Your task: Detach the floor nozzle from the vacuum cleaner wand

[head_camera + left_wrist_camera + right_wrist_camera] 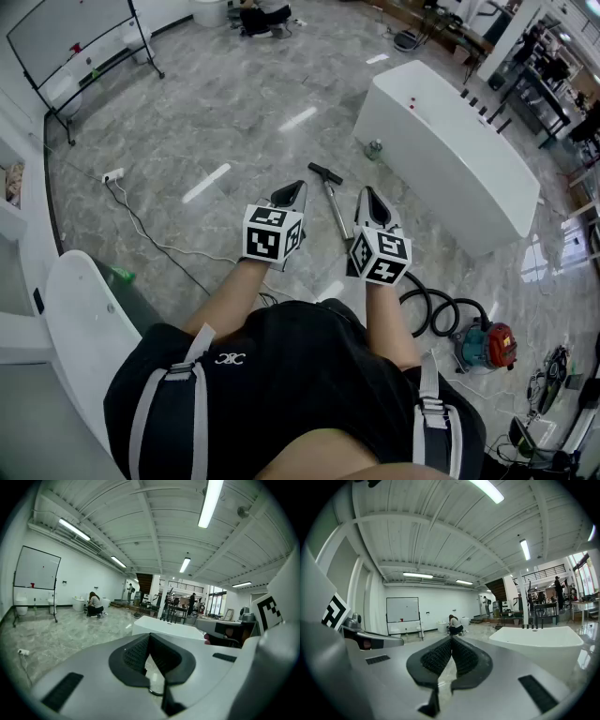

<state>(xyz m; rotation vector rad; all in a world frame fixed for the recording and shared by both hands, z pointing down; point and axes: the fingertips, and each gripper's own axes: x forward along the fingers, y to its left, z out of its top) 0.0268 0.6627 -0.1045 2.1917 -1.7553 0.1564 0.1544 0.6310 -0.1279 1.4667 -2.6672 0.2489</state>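
At frame centre the left gripper (292, 193) and right gripper (372, 201) hold their jaws pressed together, empty; between them on the floor lies the wand (336, 212), floor nozzle (325, 173) at its upper end

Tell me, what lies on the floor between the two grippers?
In the head view, the vacuum wand, with its floor nozzle at the far end, shows between the left gripper and the right gripper. Both are shut and empty.

Black top (300, 375), grey harness straps (195, 412), square-marker cubes (272, 234), black ribbed fingers (135, 656)
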